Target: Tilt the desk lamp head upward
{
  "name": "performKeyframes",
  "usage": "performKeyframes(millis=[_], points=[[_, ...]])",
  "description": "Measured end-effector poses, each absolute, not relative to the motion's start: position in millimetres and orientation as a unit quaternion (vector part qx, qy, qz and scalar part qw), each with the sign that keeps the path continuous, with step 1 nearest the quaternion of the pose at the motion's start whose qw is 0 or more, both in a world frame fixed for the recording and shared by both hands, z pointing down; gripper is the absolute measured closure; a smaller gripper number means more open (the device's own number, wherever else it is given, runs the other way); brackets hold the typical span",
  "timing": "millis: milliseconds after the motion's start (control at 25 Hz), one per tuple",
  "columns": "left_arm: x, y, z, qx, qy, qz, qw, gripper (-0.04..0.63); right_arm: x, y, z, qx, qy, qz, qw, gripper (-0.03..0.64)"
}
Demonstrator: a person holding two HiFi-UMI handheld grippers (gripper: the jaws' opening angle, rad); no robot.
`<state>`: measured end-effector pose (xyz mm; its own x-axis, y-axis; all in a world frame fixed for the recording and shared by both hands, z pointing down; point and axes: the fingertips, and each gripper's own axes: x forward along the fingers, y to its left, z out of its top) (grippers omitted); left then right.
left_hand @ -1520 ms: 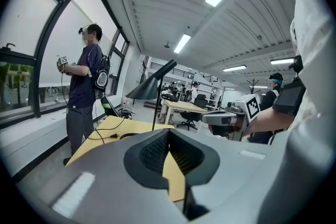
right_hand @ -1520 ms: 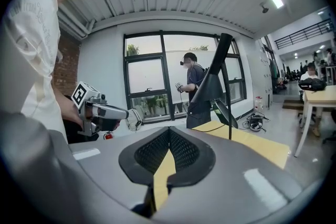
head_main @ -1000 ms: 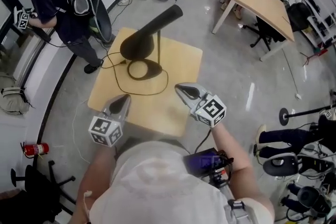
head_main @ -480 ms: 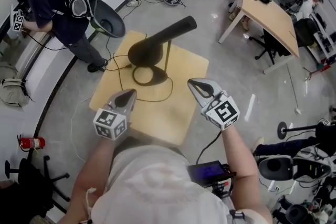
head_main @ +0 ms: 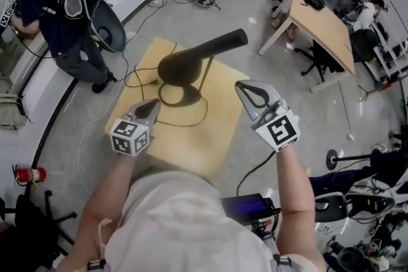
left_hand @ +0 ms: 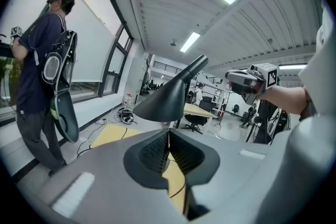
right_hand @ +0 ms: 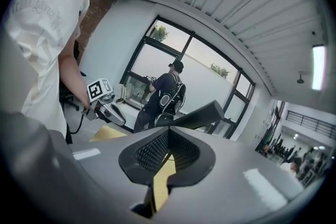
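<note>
Above the near edge of the counter (head_main: 191,144), with open floor (head_main: 280,105) on every side, we hold our left gripper (head_main: 153,106) and right gripper (head_main: 242,89) apart, both jaws clenched on nothing. Ahead and between them stands the desk lamp head (head_main: 203,52), untouched.

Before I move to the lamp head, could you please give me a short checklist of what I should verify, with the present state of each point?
1. The left gripper is empty: ok, its fingers are shut on nothing.
2. The right gripper is empty: ok, also shut on nothing.
3. Fingers are open for a grasp: not ok.
4. A gripper touches the lamp head: not ok, both are apart from it.
5. The lamp base sits on the table: ok.
6. The person is clear of the table: ok.
</note>
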<state>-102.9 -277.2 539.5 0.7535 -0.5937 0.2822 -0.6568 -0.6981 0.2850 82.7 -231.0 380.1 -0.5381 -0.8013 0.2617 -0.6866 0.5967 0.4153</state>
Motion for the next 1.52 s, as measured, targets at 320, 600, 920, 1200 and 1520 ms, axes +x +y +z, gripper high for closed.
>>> performKeyframes(millis=[320, 600, 920, 1200, 1520], points=[[-86.3, -298.5, 551.4, 0.924, -0.305, 0.069, 0.219, 0.591, 92.0, -257.8, 339.3, 0.402, -0.817, -0.255, 0.326, 0.604], [-77.0, -314.9, 560.0, 0.919, -0.293, 0.067, 0.253, 0.552, 103.7, -273.8, 320.3, 0.388, -0.766, -0.303, 0.414, 0.540], [-67.4, -319.2, 551.6, 0.916, -0.239, 0.034, 0.320, 0.444, 102.0, -288.5, 318.2, 0.346, -0.704, -0.341, 0.518, 0.401], [-62.0, -334.5, 555.6, 0.902, -0.214, 0.003, 0.375, 0.372, 106.3, -320.9, 341.0, 0.274, -0.641, -0.374, 0.612, 0.321], [-51.7, -337.1, 549.2, 0.899, -0.194, -0.019, 0.391, 0.357, 109.0, -334.3, 349.4, 0.234, -0.615, -0.383, 0.648, 0.324]])
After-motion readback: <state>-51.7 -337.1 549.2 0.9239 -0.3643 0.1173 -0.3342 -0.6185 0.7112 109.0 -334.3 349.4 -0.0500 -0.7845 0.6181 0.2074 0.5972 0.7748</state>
